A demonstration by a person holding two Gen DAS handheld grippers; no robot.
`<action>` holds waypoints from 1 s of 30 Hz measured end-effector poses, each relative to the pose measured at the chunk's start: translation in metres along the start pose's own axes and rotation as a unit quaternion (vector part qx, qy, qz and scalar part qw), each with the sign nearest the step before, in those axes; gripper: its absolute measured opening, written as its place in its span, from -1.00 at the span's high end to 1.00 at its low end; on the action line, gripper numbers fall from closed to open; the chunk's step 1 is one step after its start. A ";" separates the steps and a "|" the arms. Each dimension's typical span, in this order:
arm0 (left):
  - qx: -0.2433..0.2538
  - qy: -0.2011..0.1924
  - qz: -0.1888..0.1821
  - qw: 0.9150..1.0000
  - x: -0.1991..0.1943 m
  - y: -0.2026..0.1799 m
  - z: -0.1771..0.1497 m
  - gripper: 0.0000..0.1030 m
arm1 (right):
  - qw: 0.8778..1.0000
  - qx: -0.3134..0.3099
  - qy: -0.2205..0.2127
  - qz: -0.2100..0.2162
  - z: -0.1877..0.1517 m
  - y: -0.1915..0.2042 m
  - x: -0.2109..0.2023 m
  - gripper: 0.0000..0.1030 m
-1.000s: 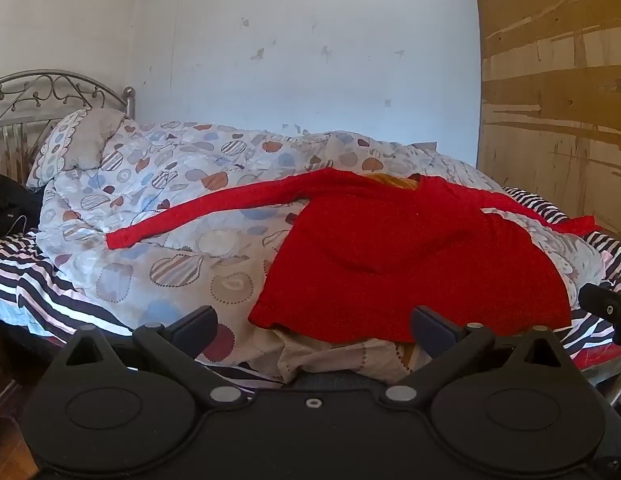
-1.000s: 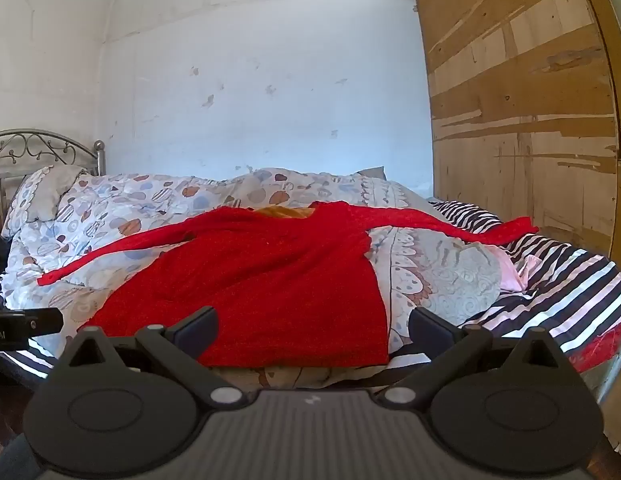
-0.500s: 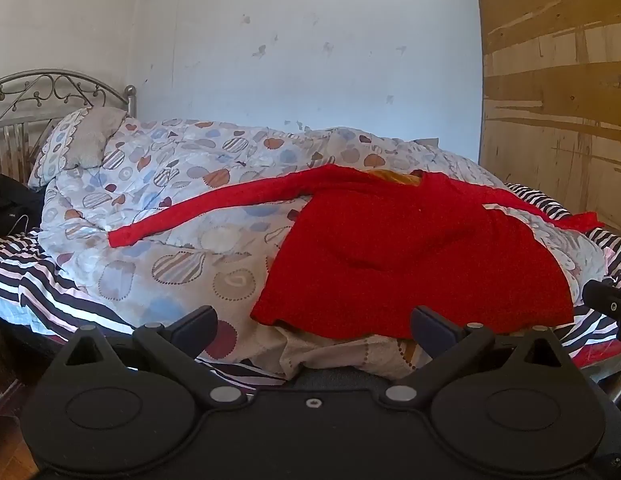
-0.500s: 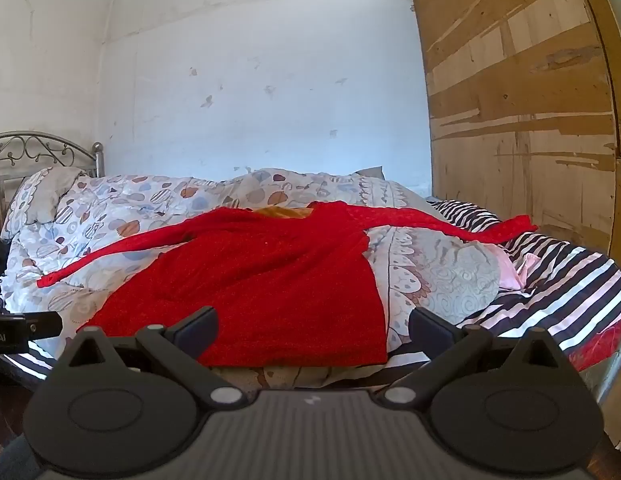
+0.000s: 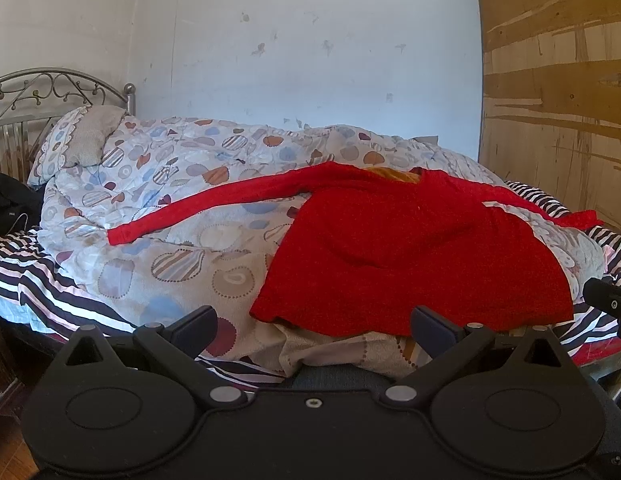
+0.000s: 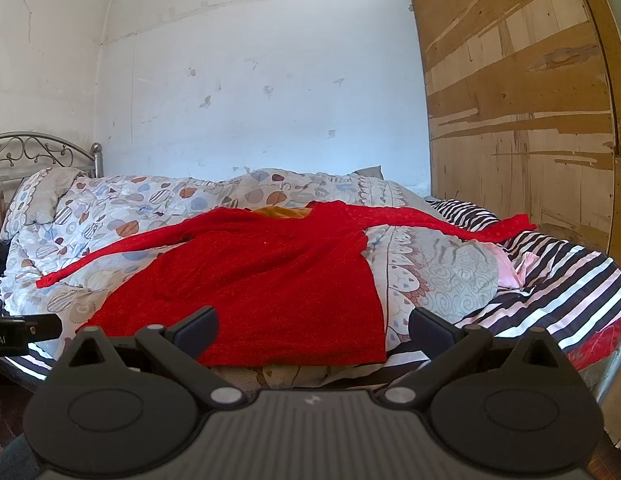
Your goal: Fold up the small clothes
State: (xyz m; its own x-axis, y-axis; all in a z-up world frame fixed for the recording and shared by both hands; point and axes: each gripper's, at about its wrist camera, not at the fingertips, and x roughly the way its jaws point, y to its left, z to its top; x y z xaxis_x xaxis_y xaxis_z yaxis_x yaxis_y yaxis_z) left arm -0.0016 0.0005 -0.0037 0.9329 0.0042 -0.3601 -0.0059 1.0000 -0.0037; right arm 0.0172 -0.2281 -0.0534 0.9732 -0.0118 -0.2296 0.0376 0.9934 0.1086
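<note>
Spread out: a bright red long-sleeved knit top [image 5: 410, 256] lies flat, front down or up I cannot tell, on a rumpled white duvet printed with hearts and striped circles [image 5: 170, 216].
Garment body: broad and mostly smooth, with a few soft creases across the chest; its bottom hem [image 5: 390, 326] reaches the near edge of the duvet, just ahead of both grippers.
Neckline: at the far end, with a patch of mustard-yellow lining or cloth [image 6: 284, 213] showing in the opening (which of the two is unclear).
Left sleeve: stretched straight out toward the pillow side, its cuff [image 5: 120, 236] resting on the duvet.
Right sleeve: stretched the other way, its cuff [image 6: 514, 224] lying on the black-and-white striped sheet [image 6: 558, 280].
Bed: grey metal scrollwork headboard [image 5: 50, 88] at the left, a pale pillow [image 5: 90, 140] against it, plywood wall panel [image 6: 518, 100] at the right.
Left gripper [image 5: 312, 326]: jaws wide apart, nothing between them, held clear of the fabric below the hem.
Right gripper [image 6: 312, 326]: jaws likewise spread wide and holding nothing, short of the hem's right half.
</note>
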 end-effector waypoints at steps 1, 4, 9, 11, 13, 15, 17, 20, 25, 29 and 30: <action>0.000 0.000 0.000 1.000 0.000 0.000 0.000 -0.99 | 1.000 0.000 0.000 0.000 0.000 0.001 0.000 -1.00; 0.000 0.001 0.000 1.000 0.000 0.000 -0.001 -0.99 | 1.000 0.000 0.000 0.000 0.000 0.003 0.000 -1.00; 0.001 0.001 0.000 1.000 0.000 0.000 -0.001 -0.99 | 1.000 0.002 0.000 0.000 -0.001 -0.003 0.001 -1.00; 0.001 0.001 0.000 1.000 0.000 0.000 -0.001 -0.99 | 1.000 0.002 0.000 0.000 0.000 -0.003 0.001 -1.00; 0.000 0.002 0.001 1.000 0.000 0.000 0.000 -0.99 | 1.000 0.002 0.000 0.000 0.000 -0.003 0.001 -1.00; 0.000 0.002 0.001 1.000 0.000 0.000 -0.001 -0.99 | 1.000 0.003 0.001 0.000 0.000 -0.003 0.001 -1.00; 0.000 0.002 0.001 1.000 0.000 -0.001 -0.001 -0.99 | 1.000 0.003 0.001 0.000 -0.001 -0.004 0.001 -1.00; 0.000 0.002 0.000 1.000 0.000 -0.001 -0.001 -0.99 | 1.000 0.003 0.000 0.000 0.000 -0.003 0.001 -1.00; 0.001 0.003 0.001 1.000 0.000 -0.001 0.000 -0.99 | 1.000 0.003 0.001 0.000 0.000 -0.003 0.001 -1.00; 0.001 0.002 0.001 1.000 0.000 -0.001 0.000 -0.99 | 1.000 0.004 0.001 0.000 0.000 -0.003 0.001 -1.00; 0.001 0.002 0.002 1.000 0.000 -0.001 -0.001 -0.99 | 1.000 0.004 0.001 0.000 0.000 -0.004 0.001 -1.00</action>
State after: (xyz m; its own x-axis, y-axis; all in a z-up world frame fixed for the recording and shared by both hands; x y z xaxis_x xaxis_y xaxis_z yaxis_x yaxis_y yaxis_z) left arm -0.0017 -0.0007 -0.0044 0.9312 0.0073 -0.3645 -0.0083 1.0000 -0.0011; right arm 0.0179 -0.2317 -0.0541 0.9727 -0.0113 -0.2317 0.0392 0.9925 0.1162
